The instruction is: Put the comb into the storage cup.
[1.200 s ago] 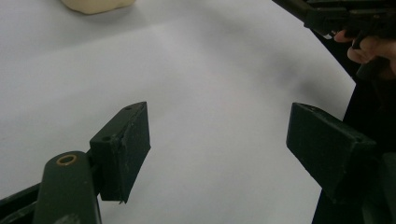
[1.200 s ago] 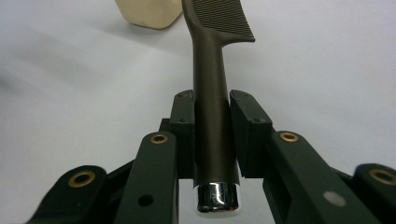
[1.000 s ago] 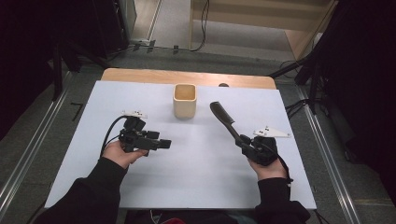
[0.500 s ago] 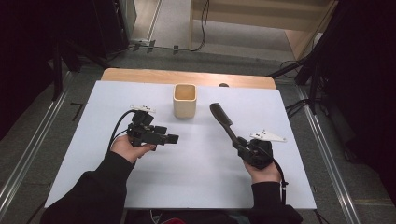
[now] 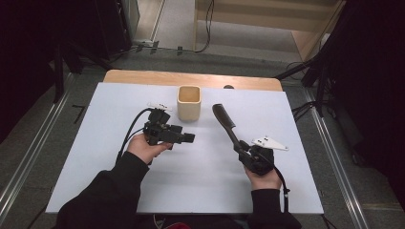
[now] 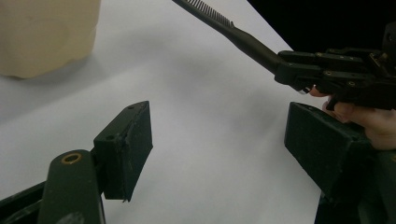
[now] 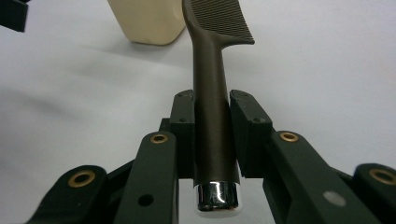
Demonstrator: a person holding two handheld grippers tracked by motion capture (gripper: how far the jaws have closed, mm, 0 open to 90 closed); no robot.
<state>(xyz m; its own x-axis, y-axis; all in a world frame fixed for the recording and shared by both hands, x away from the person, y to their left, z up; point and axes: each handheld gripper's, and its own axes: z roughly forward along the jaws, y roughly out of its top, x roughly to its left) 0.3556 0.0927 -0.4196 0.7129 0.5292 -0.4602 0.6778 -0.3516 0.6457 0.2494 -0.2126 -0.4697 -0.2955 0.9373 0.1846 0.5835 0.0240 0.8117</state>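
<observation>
Gripping the comb (image 7: 210, 93) by its handle, the right gripper (image 5: 244, 151) is seen over the right half of the white table (image 5: 95, 181), with its jaws clamped on both sides of the handle and the chromed butt end projecting behind the pads. The toothed end is raised clear of the surface and is pointed toward the beige cup (image 5: 188, 102), which stands upright at the far middle of the table, near the comb tip but apart from it. The left gripper (image 5: 188, 138) is held just in front of the cup and to its left, jaws spread wide with nothing between them.

Risks noted, as judgement:

1. The handle is smooth, round and tapered, and it is held close to its rear end. A long lever is thereby left ahead of the pads, so the comb could pivot or slide in the grip if its tip is knocked.
2. The cup is light-looking and unsupported. If the comb is lowered off-centre, the rim could be struck and the cup pushed or tipped.
3. The free left gripper lies close to the cup; a careless sweep could displace it, whereas a steadying hold would reduce the second risk.
4. The teeth could catch on the rim during entry.
</observation>
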